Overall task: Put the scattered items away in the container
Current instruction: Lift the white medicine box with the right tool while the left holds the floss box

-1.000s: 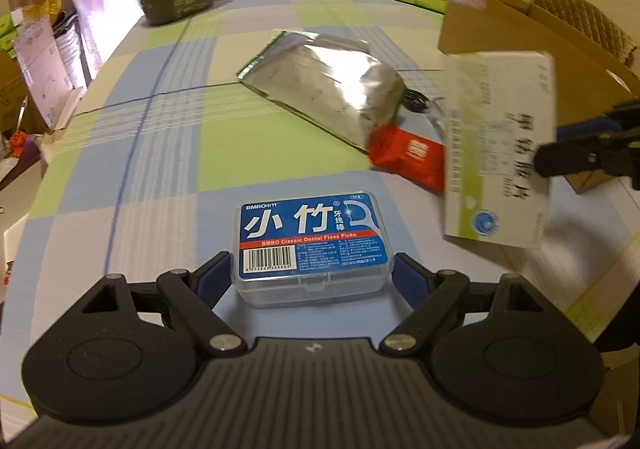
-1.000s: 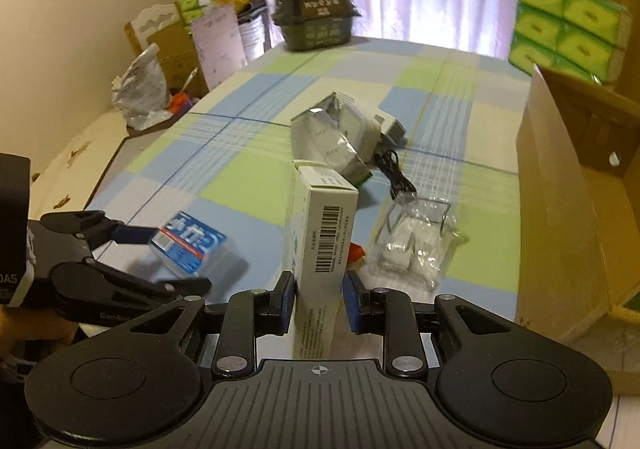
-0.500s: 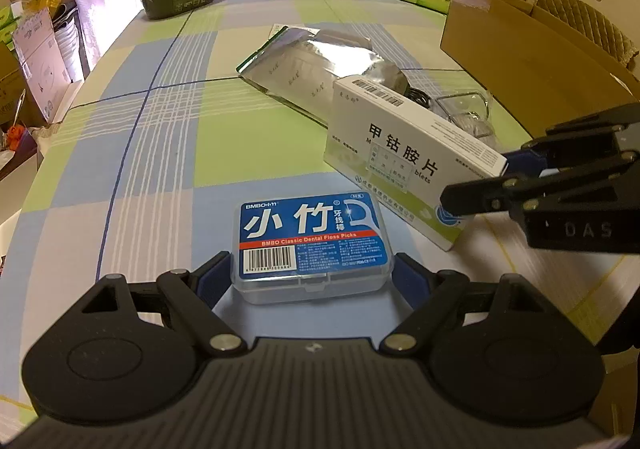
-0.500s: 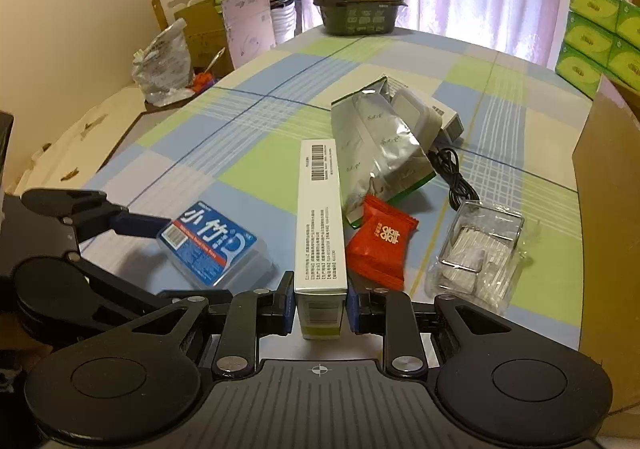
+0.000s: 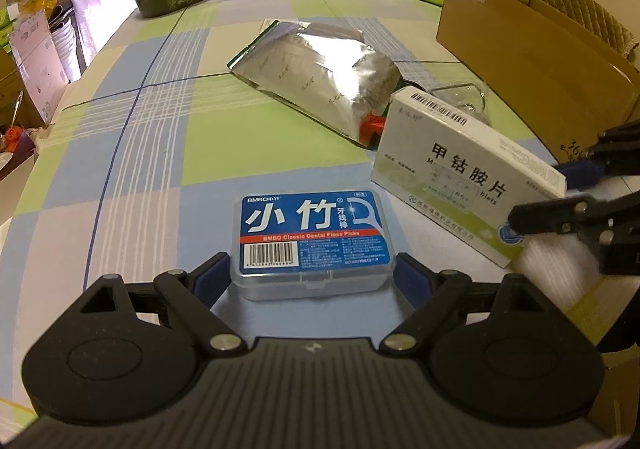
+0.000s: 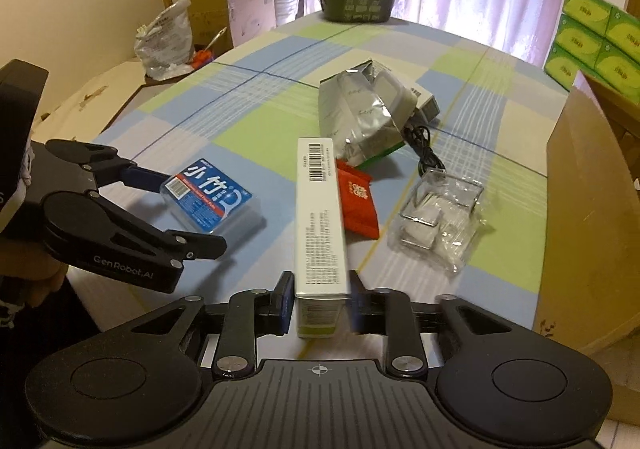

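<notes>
left wrist view: my left gripper (image 5: pixel 312 269) straddles the floss box (image 5: pixel 313 245), fingers apart; right gripper (image 6: pixel 320 305) clamps the medicine box (image 6: pixel 320 221) beside it. close squarely first.

Both grippers were matte black plastic with blue pads inside the jaws, silver pivot screws and big round discs on a ribbed body. The left gripper (image 6: pixel 192 209) had "GenRobot.AI" printed in white, and the right gripper (image 6: pixel 320 301) had a small crosshair mark.
</notes>
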A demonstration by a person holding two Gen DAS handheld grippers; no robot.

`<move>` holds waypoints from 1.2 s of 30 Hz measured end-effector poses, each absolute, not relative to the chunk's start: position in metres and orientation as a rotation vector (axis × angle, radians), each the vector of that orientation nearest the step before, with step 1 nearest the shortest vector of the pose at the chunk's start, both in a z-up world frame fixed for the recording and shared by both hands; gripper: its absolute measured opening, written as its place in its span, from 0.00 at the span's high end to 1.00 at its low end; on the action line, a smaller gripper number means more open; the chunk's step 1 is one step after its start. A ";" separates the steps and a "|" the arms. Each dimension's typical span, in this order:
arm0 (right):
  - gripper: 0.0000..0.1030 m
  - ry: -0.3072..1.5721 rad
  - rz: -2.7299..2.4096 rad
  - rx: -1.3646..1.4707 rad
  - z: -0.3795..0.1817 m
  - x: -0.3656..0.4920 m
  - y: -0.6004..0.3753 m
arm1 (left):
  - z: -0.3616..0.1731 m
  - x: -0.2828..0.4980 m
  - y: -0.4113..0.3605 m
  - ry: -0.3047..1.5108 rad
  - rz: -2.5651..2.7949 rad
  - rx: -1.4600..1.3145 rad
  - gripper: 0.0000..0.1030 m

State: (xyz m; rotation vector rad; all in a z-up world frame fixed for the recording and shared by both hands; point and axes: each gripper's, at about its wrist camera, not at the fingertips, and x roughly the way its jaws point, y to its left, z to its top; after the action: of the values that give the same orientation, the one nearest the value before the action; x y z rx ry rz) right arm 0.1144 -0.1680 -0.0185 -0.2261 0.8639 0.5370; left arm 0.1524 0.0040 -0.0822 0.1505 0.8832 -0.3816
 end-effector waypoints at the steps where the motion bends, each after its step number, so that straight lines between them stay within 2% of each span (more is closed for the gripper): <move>1: 0.34 0.852 0.540 -0.222 -0.019 0.115 -0.167 | -0.082 0.154 0.003 0.882 -0.378 0.149 0.17; 21: 0.35 0.849 0.546 -0.235 -0.031 0.150 -0.143 | -0.083 0.156 0.007 0.881 -0.366 0.145 0.19; 22: 0.58 0.851 0.551 -0.251 -0.031 0.149 -0.142 | -0.082 0.156 0.008 0.881 -0.364 0.143 0.19; 23: 0.72 0.856 0.552 -0.265 -0.032 0.148 -0.141 | -0.082 0.155 0.008 0.881 -0.363 0.142 0.19; 36: 0.73 0.855 0.476 -0.207 -0.019 0.128 -0.165 | -0.070 0.143 0.006 0.863 -0.374 0.141 0.19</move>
State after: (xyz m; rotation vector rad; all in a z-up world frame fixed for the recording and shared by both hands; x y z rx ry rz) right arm 0.1280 -0.1653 -0.0192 -0.2066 0.8553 0.4756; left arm 0.1429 0.0056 -0.0700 0.1411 0.8634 -0.3741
